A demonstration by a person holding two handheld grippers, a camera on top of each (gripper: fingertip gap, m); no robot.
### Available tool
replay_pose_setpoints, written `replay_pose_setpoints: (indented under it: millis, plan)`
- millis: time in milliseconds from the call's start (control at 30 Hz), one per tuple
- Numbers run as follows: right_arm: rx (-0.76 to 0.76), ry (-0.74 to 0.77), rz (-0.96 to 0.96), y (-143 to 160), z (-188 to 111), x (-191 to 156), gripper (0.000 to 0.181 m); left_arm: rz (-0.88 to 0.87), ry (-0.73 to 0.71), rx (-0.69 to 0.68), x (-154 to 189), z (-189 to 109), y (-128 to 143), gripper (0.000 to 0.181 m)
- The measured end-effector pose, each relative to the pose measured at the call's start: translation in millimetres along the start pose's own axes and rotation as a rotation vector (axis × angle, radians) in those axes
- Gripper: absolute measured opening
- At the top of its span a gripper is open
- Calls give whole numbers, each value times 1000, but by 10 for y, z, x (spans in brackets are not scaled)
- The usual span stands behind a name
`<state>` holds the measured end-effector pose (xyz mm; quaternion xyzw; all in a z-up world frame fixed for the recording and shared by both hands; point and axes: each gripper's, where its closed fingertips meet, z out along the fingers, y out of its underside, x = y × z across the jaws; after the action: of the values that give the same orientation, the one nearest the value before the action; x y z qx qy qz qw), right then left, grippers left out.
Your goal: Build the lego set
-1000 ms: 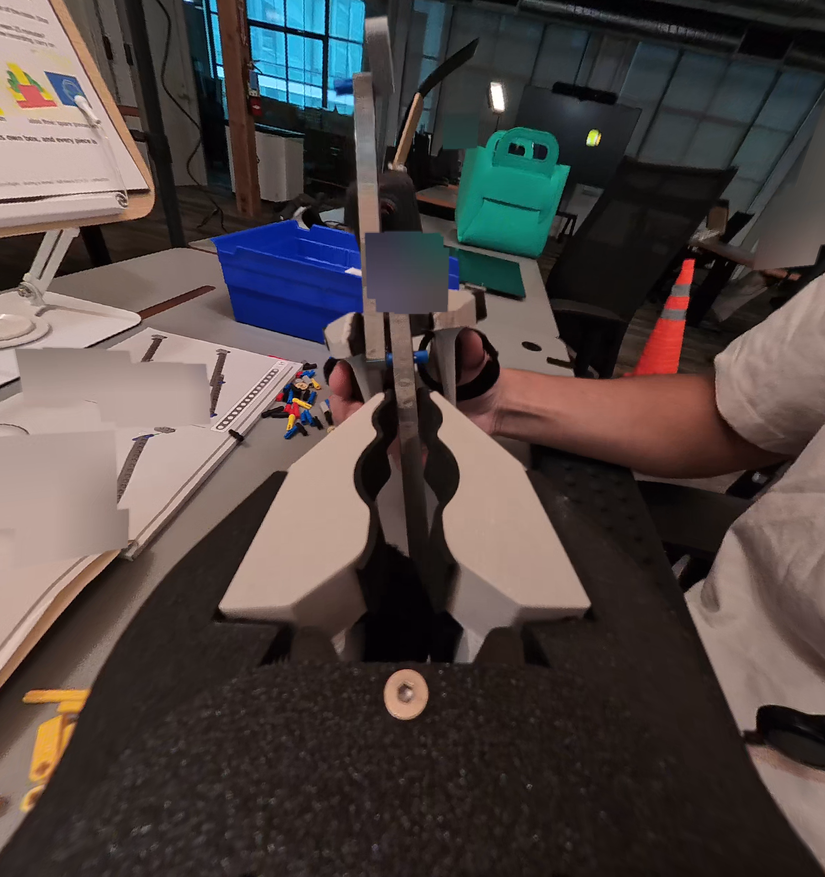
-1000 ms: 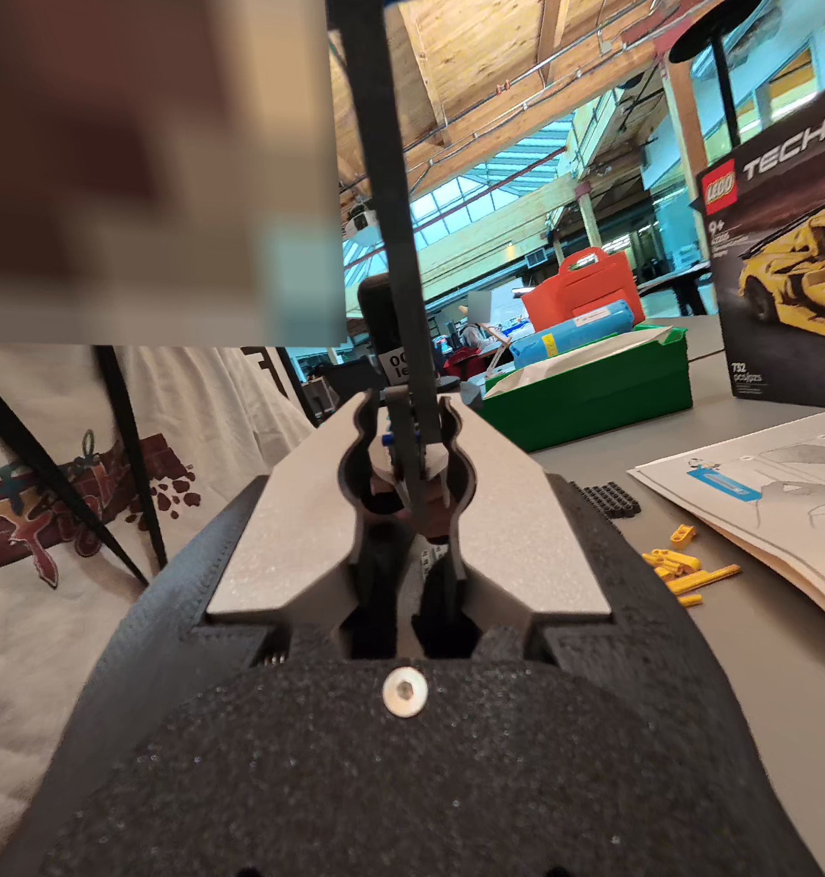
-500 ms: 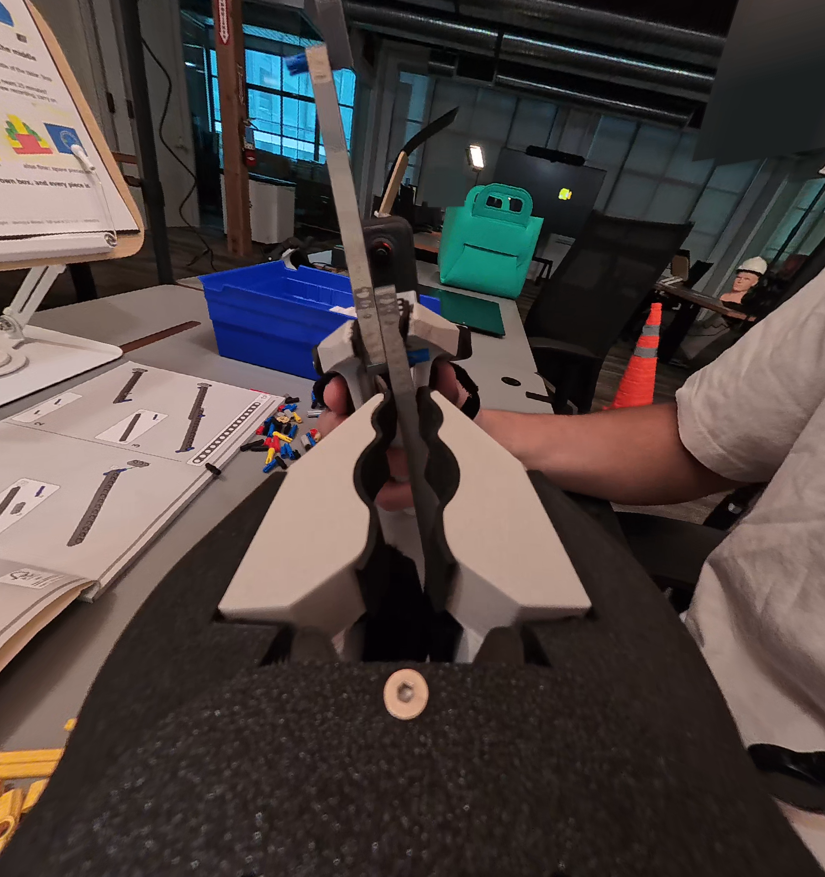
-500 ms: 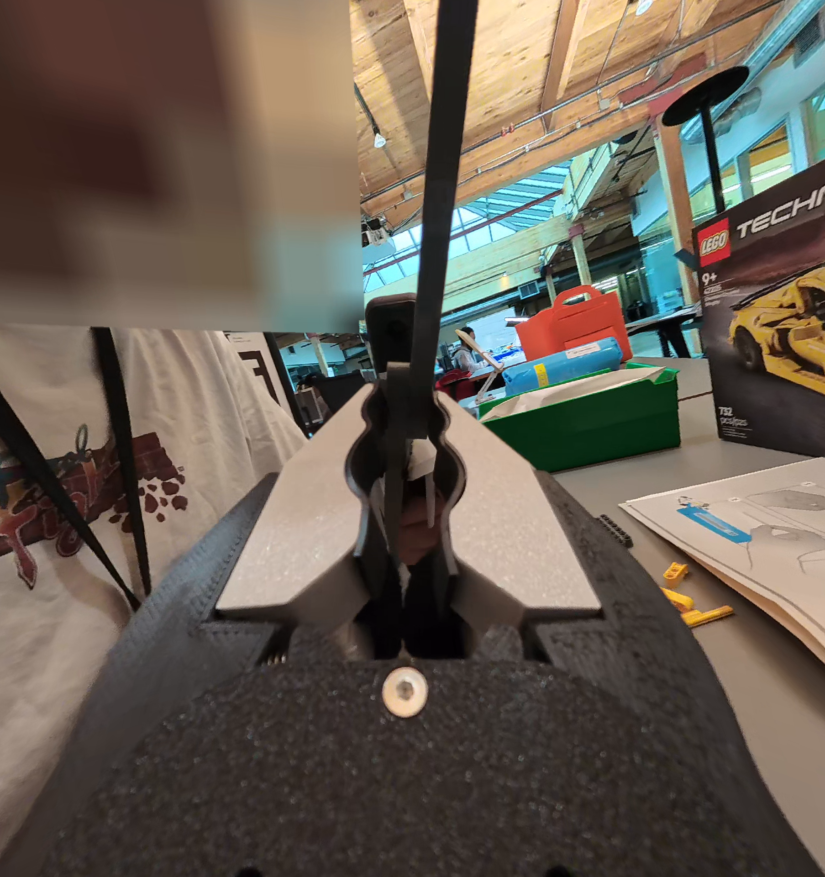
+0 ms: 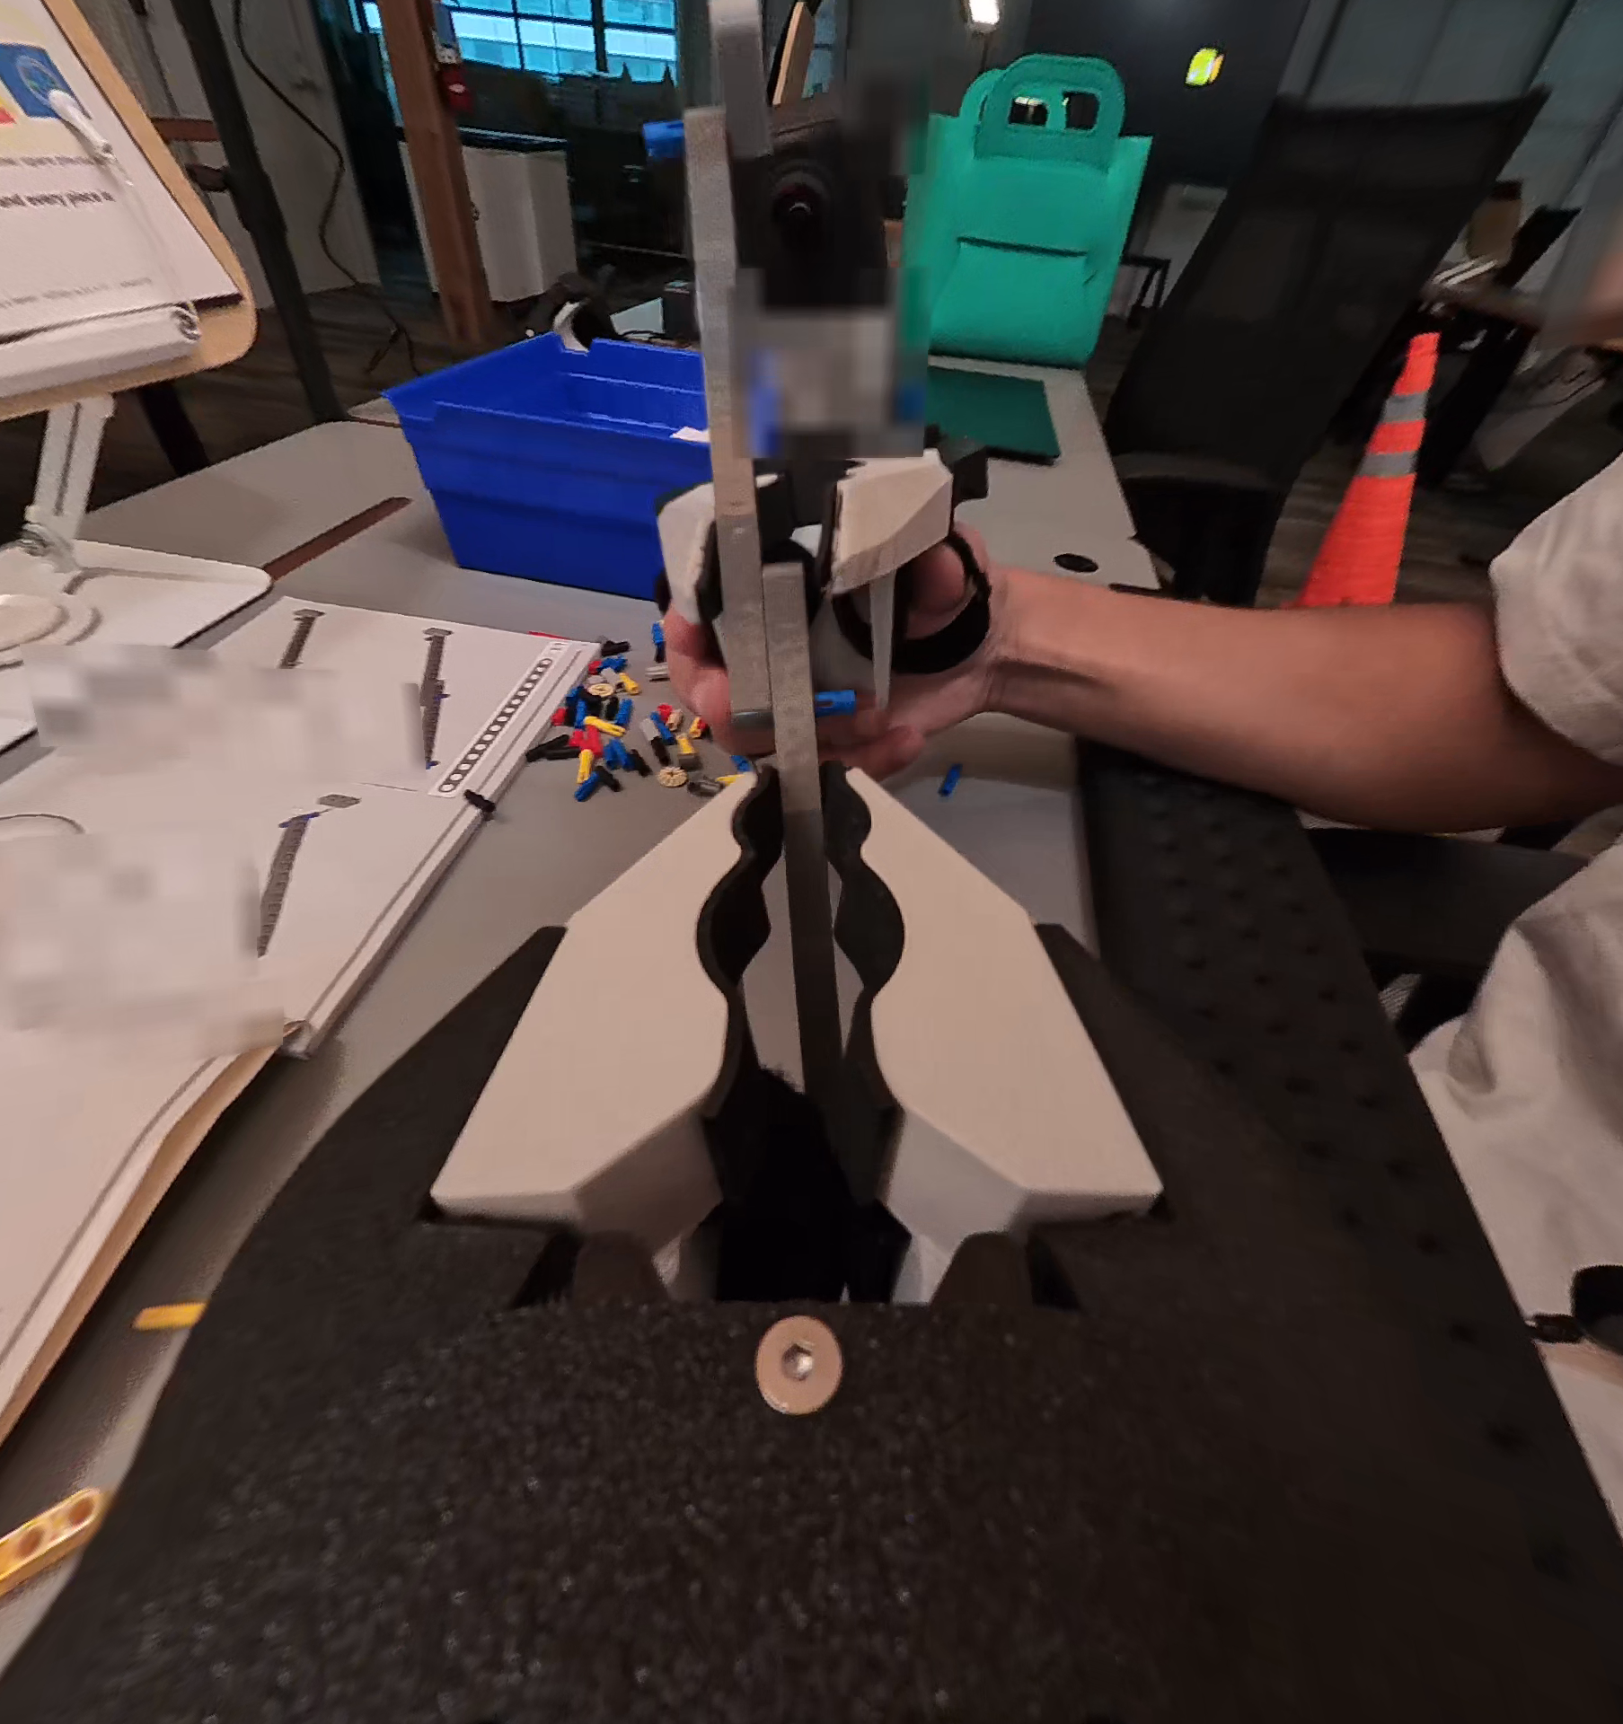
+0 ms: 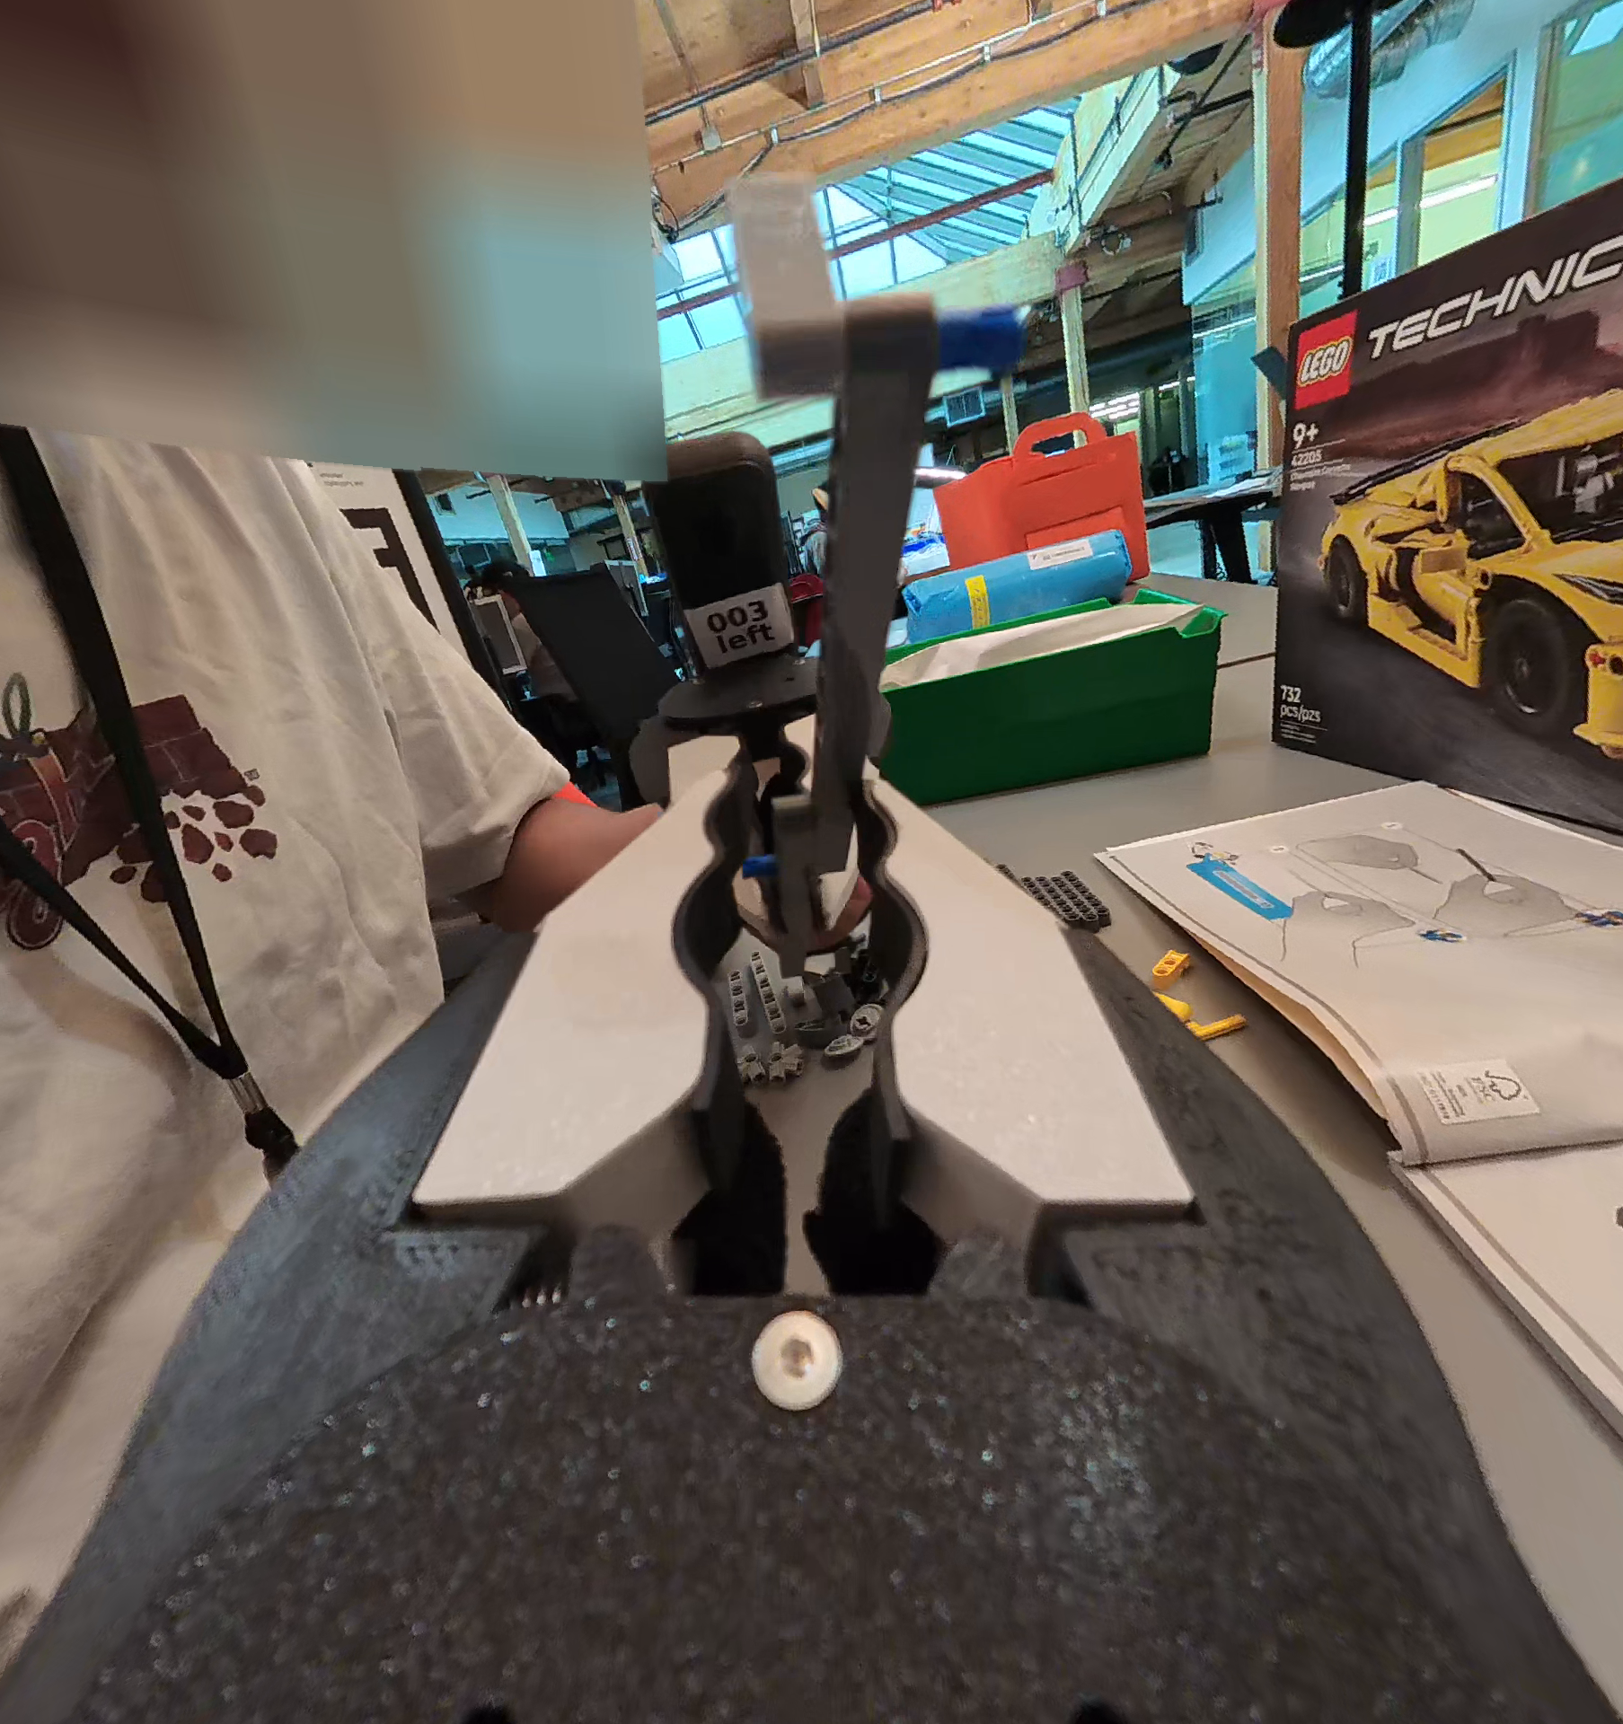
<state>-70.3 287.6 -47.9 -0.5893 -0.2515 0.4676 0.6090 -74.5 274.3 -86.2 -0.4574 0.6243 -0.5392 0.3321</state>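
Most of the legible print is on the Lego set box (image 6: 1479, 522), upright at the far right of the bench (image 6: 1255, 737). It has a red square brand logo at the top left, a white product-line name beside it, and an age mark, a set number and a piece count down its left edge.

A white sticker (image 6: 740, 627) with black characters sits on the black camera housing (image 6: 723, 522).

The open instruction booklet (image 6: 1405, 952) carries a small printed mark near its lower corner.

A blue wrapped package (image 6: 1022, 583) bears a white label, too small to read.

In the left wrist view, a printed sheet on a stand (image 5: 51, 215) shows lines of black text.
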Motion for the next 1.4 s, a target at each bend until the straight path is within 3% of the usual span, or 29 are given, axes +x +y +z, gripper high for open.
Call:
replay_pose_setpoints:
  millis: [333, 567, 667, 800, 900, 1000, 1100, 1167, 1333, 1400]
  plan:
    - [-29, -41, -14, 99, 144, -61, 16, -81, 82, 54, 79, -28, -90, 7]
    - [-3, 14, -3, 47, 117, 16, 16, -45, 16, 45, 7, -8, -73, 7]
    - [88, 25, 32, -146, 0, 50, 16, -50, 35, 4, 20, -20, 30, 9]
    - [95, 50, 49, -186, -120, 92, 17, -56, 19, 48, -15, -51, -61, 7]
    - [30, 188, 25, -189, -305, 242, 43, -77, -7, 14, -107, -81, 16, 7]
    - [-79, 501, 18, -124, -770, 518, 71, -90, -67, -39, -264, -117, 116, 6]
    - [-304, 845, -44, 121, -1326, 676, 65, -75, -140, -282, -416, -78, 534, 6]
    - [-442, 1073, -23, 292, -1743, 725, 30, -28, -177, -430, -449, -48, 776, 6]
    - [-597, 1173, 19, 658, -1992, 623, 21, 22, -186, -594, -321, 86, 1026, 7]
    - [-586, 1249, -3, 677, -2055, 676, 17, 30, -194, -634, -289, 121, 1073, 7]
